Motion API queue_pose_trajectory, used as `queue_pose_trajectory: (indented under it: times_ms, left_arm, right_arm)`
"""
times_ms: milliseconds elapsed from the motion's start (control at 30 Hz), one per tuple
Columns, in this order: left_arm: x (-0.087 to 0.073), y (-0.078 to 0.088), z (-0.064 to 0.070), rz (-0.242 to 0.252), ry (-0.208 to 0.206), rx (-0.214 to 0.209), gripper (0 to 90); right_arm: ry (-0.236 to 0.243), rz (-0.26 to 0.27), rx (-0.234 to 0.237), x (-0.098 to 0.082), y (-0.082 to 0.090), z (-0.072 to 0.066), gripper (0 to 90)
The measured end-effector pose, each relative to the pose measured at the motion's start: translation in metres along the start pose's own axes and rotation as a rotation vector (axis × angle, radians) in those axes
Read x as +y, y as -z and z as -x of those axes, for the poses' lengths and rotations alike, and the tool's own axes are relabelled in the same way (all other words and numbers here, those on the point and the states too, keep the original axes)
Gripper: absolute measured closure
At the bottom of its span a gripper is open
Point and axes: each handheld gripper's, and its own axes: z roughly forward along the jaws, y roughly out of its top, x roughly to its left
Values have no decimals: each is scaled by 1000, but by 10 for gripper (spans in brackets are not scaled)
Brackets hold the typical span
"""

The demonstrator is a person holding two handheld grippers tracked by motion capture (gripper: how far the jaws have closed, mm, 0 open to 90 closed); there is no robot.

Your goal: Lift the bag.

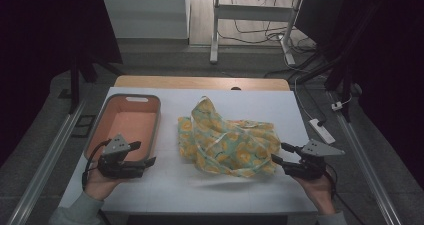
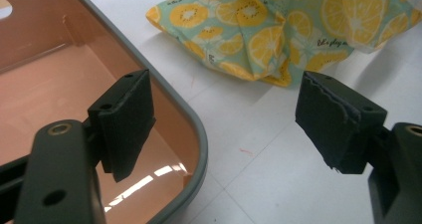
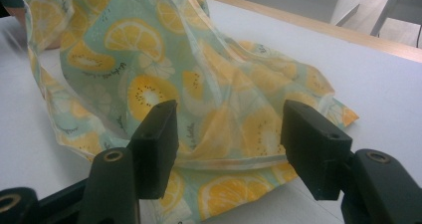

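Cloth (image 3: 199, 84), small unreadable script lettering

— What sort of place is this?

— It looks like a lab or test room, not a home. A white table (image 1: 165, 185) stands on a grey floor (image 1: 45, 150), with metal rails (image 1: 40, 160) running along both sides of it.

— Anything else that shows it?

— Behind it stands a bare workbench frame (image 1: 216, 30), with loose cables (image 1: 260, 32) trailing over the floor under it. A white power strip (image 1: 321, 130) lies by the table's right side, and dark stands (image 1: 80, 70) rise at the edges.
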Motion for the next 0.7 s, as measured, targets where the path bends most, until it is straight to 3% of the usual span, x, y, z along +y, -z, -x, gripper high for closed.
queue_pose_trajectory:
  times_ms: [700]
  left_arm:
    - [-3, -3, 1, -23, 7, -16, 228]
  right_arm:
    - [16, 17, -7, 3, 2, -2, 400]
